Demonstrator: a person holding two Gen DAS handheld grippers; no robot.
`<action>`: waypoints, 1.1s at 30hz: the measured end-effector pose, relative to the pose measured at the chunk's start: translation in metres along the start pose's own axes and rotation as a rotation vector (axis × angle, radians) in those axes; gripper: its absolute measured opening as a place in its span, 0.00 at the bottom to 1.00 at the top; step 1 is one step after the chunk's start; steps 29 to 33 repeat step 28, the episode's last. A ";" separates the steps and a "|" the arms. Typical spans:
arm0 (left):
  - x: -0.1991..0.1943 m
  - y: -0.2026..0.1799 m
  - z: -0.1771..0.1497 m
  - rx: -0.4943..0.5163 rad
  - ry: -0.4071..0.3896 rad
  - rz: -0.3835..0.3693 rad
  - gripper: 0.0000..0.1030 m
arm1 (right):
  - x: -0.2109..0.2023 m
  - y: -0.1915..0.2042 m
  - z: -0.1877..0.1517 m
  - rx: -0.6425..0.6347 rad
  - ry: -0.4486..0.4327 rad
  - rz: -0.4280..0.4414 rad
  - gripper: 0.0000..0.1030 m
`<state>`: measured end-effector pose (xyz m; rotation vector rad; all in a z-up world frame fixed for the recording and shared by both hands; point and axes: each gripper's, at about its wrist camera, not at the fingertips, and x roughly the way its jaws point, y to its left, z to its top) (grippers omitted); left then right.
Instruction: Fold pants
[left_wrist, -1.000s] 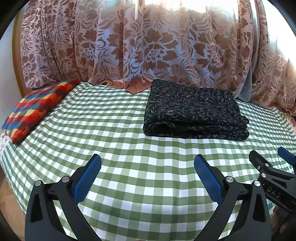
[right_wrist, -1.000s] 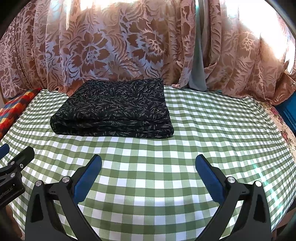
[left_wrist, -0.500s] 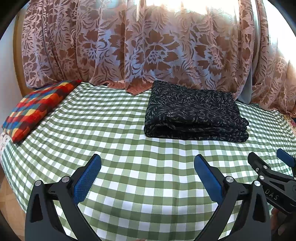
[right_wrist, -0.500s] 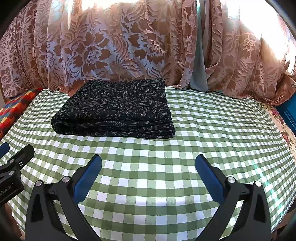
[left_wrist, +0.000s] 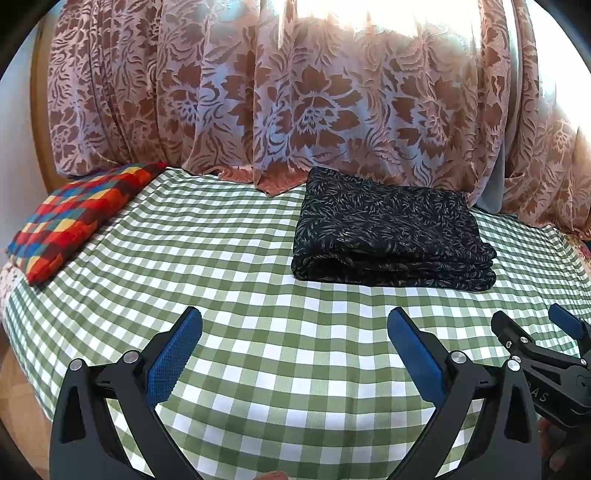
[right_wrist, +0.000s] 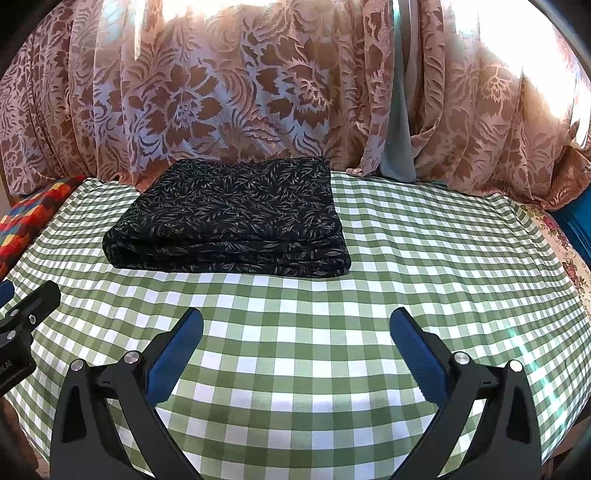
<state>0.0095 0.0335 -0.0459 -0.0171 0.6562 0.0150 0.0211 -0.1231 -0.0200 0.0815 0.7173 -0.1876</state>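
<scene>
The black leaf-print pants (left_wrist: 391, 229) lie folded into a neat stacked rectangle on the green-and-white checked bedcover (left_wrist: 229, 266), toward its far side, close to the floral curtain (left_wrist: 295, 96). The left gripper (left_wrist: 294, 350) hovers over the near part of the cover with its blue-padded fingers spread wide and nothing between them. The right gripper (right_wrist: 296, 350) hangs beside it, likewise spread and empty, well apart from the pants. A multicoloured checked pillow (left_wrist: 74, 218) rests at the cover's left edge.
</scene>
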 end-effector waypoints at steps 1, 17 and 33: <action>0.000 0.000 0.000 0.000 0.000 0.000 0.96 | 0.000 0.000 0.000 0.000 0.001 0.000 0.98; 0.003 -0.002 -0.001 0.027 0.009 -0.013 0.96 | 0.006 0.000 -0.003 -0.001 0.014 0.006 0.98; 0.040 0.014 -0.013 0.030 0.119 -0.037 0.96 | 0.019 -0.035 -0.002 0.009 0.068 0.006 0.98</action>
